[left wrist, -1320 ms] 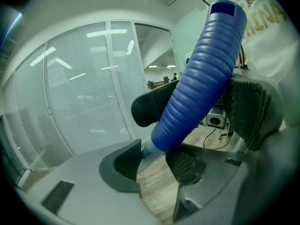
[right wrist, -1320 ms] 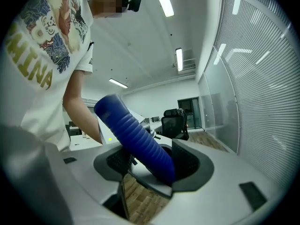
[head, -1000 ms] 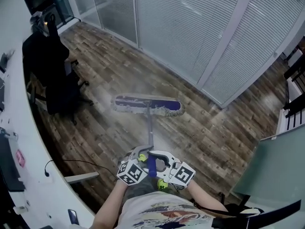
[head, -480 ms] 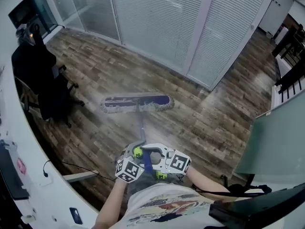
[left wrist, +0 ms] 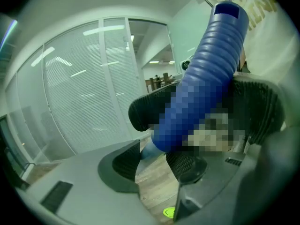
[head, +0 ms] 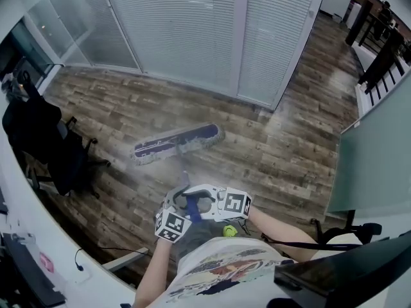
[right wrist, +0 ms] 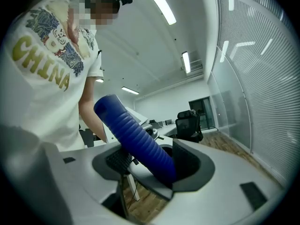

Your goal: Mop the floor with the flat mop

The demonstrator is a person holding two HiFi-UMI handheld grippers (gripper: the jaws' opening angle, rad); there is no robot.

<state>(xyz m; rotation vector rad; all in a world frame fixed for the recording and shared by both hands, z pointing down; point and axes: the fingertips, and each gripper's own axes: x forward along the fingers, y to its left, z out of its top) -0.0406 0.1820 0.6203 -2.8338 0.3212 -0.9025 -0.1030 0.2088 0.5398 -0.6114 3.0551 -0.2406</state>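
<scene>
Wood floor (head: pixel 128 101), mop handle (right wrist: pixel 136 139) half-hidden in right tongs (right wrist: pixel 152 162)

We see cool, even white indoor light throughout. In the head view the wooden floor (head: pixel 128 101) carries a pale, hazy sheen below the white blinds (head: pixel 180 24). Shadows there are soft, and straight lines bow toward the edges. In the right gripper view long ceiling lights (right wrist: pixel 159 3) glow bright without flare. Both gripper views are round fisheye pictures with dark corners. The blue mop handle (left wrist: pixel 206 78), very close to the lens, looks slightly soft.
</scene>
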